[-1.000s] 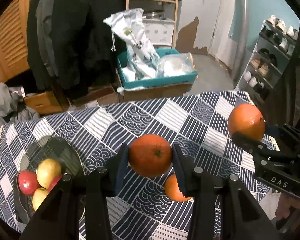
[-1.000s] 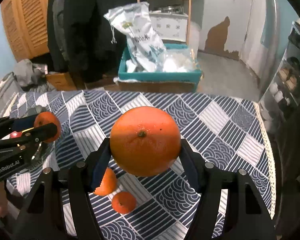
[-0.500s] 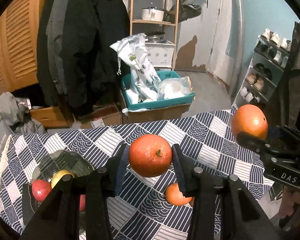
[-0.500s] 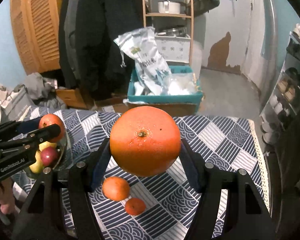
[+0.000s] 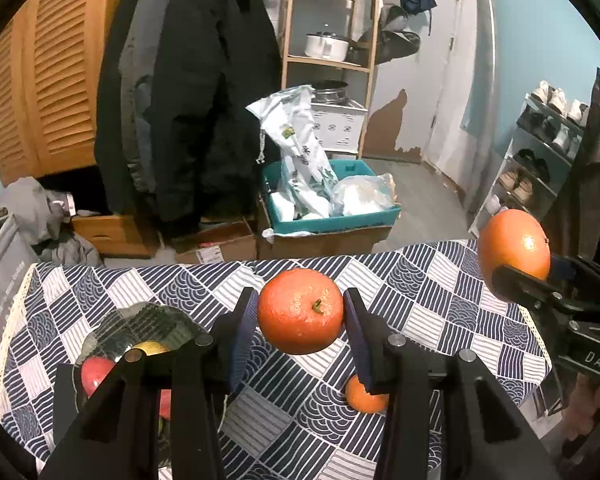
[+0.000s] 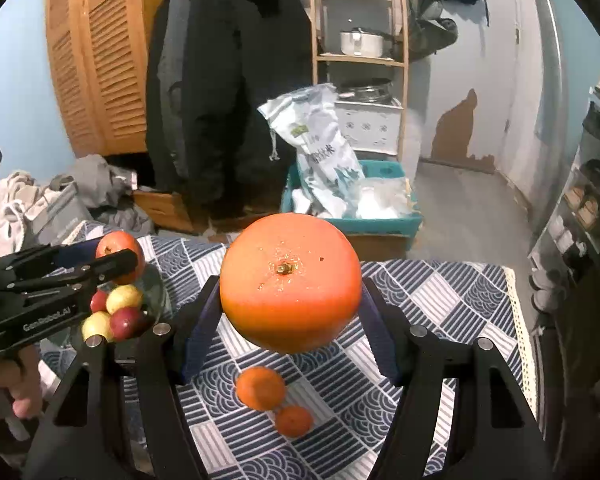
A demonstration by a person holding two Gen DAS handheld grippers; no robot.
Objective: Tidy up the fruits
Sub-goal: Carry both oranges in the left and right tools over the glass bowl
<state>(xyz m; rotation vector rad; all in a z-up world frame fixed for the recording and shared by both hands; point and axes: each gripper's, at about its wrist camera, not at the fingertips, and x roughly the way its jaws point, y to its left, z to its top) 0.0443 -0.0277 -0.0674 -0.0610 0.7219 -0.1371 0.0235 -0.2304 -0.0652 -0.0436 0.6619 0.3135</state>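
The left hand-held gripper (image 5: 300, 312) pointed forward and downward over the surface (image 5: 440, 312), which was covered by a blue-and-white patterned cloth. Its jaws were clenched on a mid-sized orange (image 5: 301, 310), the pads pressing each side and the fruit held clear of the cloth. A person's hand (image 6: 8, 384) gripped its handle at the lower left of the right wrist view.

The right hand-held gripper (image 6: 290, 312) was tilted down likewise, its jaws set wider and grasping a large orange (image 6: 290, 282), stem end facing the camera, also lifted off the surface.

Below, two small oranges (image 6: 260, 388) lay on the cloth, touching or nearly so. A glass bowl (image 5: 156, 320) stood at the left of the surface and held red and yellow apples (image 6: 118, 312).
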